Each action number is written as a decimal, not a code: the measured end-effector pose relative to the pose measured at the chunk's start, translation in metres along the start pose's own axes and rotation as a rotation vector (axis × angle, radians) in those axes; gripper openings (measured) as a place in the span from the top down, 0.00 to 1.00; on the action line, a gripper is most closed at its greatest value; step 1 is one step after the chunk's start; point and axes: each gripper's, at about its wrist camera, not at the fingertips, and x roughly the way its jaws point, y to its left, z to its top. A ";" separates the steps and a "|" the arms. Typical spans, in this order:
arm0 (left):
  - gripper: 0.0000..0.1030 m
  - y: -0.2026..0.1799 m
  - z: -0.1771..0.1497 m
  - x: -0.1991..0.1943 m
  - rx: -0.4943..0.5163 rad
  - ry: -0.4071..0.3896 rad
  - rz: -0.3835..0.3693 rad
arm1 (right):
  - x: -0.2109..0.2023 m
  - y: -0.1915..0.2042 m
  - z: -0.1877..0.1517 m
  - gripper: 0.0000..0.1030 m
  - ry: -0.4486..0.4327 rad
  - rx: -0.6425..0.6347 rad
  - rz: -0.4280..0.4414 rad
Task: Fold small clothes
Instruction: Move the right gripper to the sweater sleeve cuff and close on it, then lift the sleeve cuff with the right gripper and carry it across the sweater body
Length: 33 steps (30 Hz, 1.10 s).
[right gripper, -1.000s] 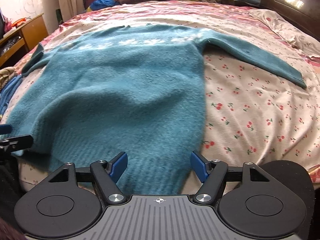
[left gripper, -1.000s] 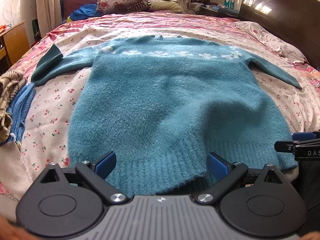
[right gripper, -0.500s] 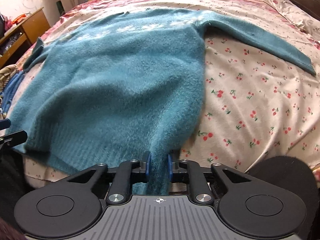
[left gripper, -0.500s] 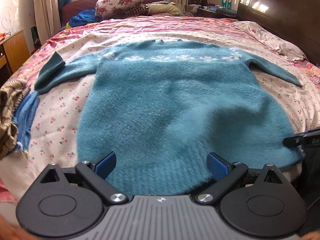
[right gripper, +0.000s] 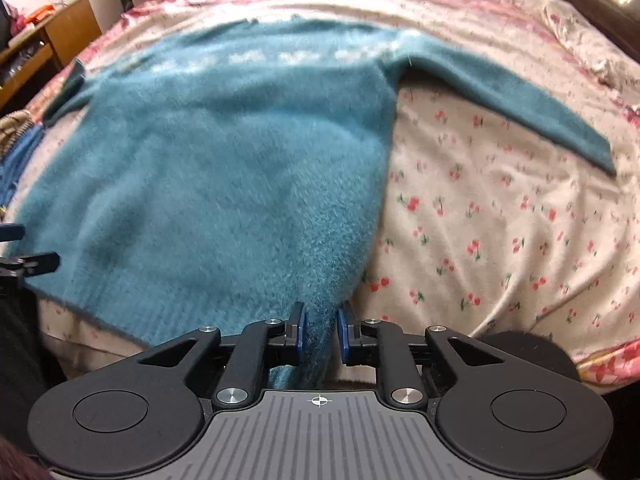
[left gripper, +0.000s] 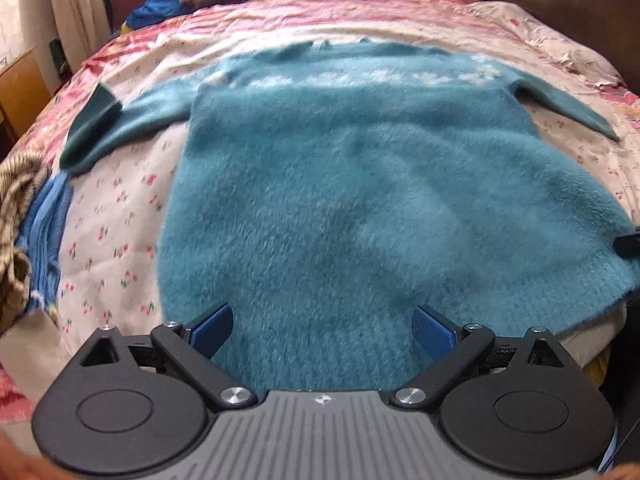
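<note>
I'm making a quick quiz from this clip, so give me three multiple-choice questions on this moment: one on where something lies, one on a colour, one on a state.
1. Where does the sweater lie?
A. on the floral bedsheet
B. on a chair
C. in a basket

2. What colour is the sweater's body?
A. red
B. teal blue
C. grey

3. How does the left gripper stand?
A. shut on the hem
B. open, straddling the hem
C. holding a sleeve

Answers:
1 A, the sheet shows on both sides of it.
2 B, teal with a white band near the collar.
3 B, its blue pads stand wide apart; the right gripper pinches the hem corner, jaws easing open.
</note>
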 end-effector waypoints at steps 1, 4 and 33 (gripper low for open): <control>0.02 0.000 0.002 -0.001 0.000 -0.011 -0.005 | -0.006 0.001 0.001 0.82 -0.023 -0.001 0.005; 0.02 0.000 0.011 0.003 -0.020 -0.030 -0.024 | -0.017 0.004 0.006 0.81 -0.078 0.010 0.012; 0.02 -0.030 0.026 0.027 0.019 0.060 -0.012 | 0.023 0.032 0.014 0.80 -0.038 0.018 0.068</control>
